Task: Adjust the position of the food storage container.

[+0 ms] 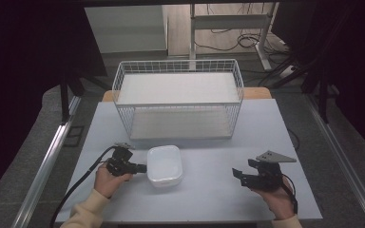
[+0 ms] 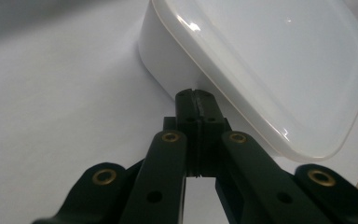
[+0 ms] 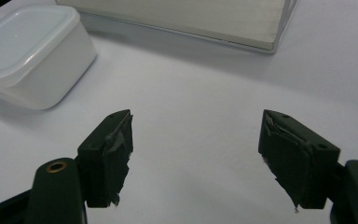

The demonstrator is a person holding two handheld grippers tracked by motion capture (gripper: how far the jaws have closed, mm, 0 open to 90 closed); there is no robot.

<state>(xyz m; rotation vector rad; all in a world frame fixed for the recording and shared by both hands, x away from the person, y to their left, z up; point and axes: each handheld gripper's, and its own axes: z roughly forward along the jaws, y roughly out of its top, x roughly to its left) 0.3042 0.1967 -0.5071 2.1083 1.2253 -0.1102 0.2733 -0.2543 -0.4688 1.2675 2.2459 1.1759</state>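
Observation:
A white lidded plastic container [image 1: 165, 165] sits on the grey table, just in front of the wire rack. My left gripper [image 1: 142, 167] is shut with nothing between its jaws, and its tips touch the container's left side wall. In the left gripper view the closed tips [image 2: 195, 94] press against the wall under the lid rim of the container [image 2: 265, 65]. My right gripper [image 1: 238, 174] rests open near the table's right front, its jaws pointing left toward the container. In the right gripper view the container [image 3: 32, 53] lies far off at upper left and the gripper [image 3: 196, 140] has bare table between its jaws.
A white wire two-level rack [image 1: 178, 97] stands at the back middle of the table, its lower shelf edge [image 3: 177, 21] showing in the right gripper view. The table top [image 1: 209, 190] ends close behind both hands. A cable [image 1: 78, 183] trails from the left gripper.

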